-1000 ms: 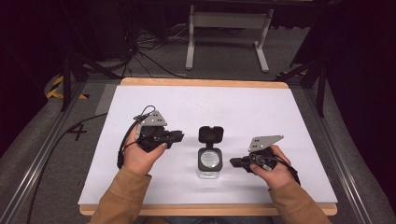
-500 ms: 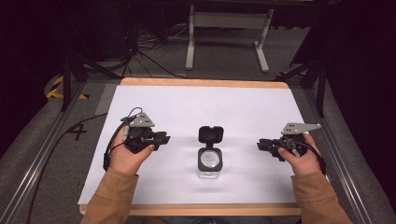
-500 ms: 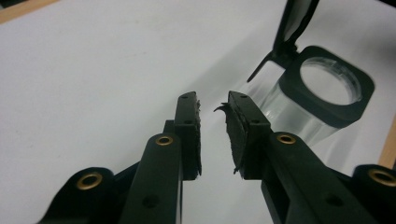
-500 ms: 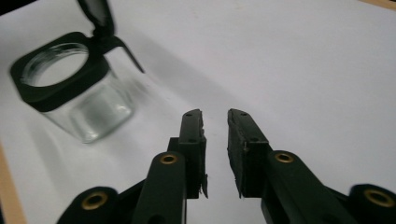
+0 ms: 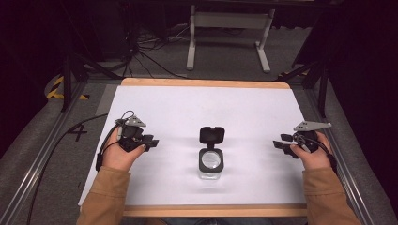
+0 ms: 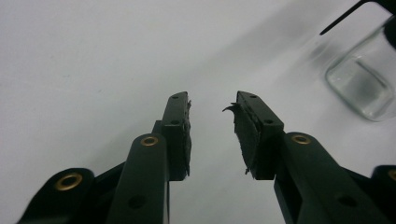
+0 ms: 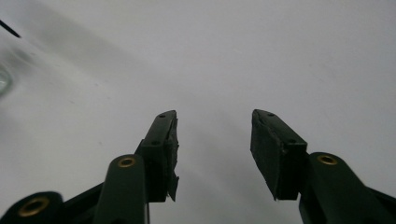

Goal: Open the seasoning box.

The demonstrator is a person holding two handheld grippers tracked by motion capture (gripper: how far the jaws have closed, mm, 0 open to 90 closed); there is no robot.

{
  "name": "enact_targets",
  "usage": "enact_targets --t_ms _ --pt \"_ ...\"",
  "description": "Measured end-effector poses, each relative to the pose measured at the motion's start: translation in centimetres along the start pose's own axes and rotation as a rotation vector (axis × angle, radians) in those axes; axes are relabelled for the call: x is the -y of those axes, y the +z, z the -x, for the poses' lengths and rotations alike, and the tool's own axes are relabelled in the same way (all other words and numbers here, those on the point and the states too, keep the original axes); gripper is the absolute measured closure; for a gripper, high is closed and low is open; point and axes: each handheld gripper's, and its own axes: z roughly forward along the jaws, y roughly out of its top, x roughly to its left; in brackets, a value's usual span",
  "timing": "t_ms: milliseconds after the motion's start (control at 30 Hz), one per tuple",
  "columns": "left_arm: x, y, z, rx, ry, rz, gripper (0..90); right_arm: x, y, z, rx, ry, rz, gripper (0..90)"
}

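Observation:
A small clear glass jar (image 5: 210, 164) with a black flip lid (image 5: 211, 135) standing open sits at the middle of the white table (image 5: 206, 108). Its glass body (image 6: 362, 84) also appears at the upper right of the left gripper view. My left gripper (image 5: 151, 142) is well to the left of the jar, pointing toward it; its jaws have just been opening and hold nothing (image 6: 212, 109). My right gripper (image 5: 280, 146) is far to the right of the jar, near the table's right side; its jaws have just been opening too, with nothing between them (image 7: 214, 128).
The table has a wooden front edge (image 5: 211, 210) and metal rails along both sides. A cable (image 5: 56, 140) trails off the left side. A metal stand (image 5: 227, 21) and dark cables lie on the floor beyond the far edge.
Both hands have drawn away from the jar, the left one leftward and the right one rightward. Both pairs of jaws have spread apart. The jar has stayed in place with its lid open.

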Motion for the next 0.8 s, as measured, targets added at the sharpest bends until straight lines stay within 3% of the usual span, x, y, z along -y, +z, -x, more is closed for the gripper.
enact_targets --t_ms 67,167,300,367,433,600,633,800 --pt "0.6 0.7 -0.8 -0.017 -0.02 -0.028 63.1 0.3 0.5 0.3 0.017 -0.003 -0.015 48.8" --pt "1.2 1.3 -1.6 -0.002 -0.043 -0.047 60.9 0.8 1.3 0.8 0.039 -0.006 -0.033 46.3" --pt "1.8 2.0 -2.3 -0.006 -0.048 -0.055 59.0 1.4 1.9 1.3 0.022 0.028 -0.028 43.4" --pt "2.0 2.1 -2.2 -0.03 -0.013 -0.07 56.7 1.9 2.4 1.6 0.017 0.038 -0.033 40.6" --pt "2.1 2.2 -2.1 -0.038 -0.003 -0.07 56.1 2.0 2.7 1.7 0.02 0.032 -0.038 39.2" --pt "2.5 2.8 -2.2 -0.028 0.063 -0.101 49.1 2.2 3.4 1.8 0.04 0.009 -0.061 36.1" --pt "2.6 2.9 -2.3 -0.028 0.092 -0.111 47.7 2.2 3.5 1.8 0.047 0.007 -0.06 36.1" --pt "2.4 3.3 -2.2 -0.013 0.082 -0.112 44.4 2.3 3.3 1.9 0.042 0.021 -0.047 35.4"
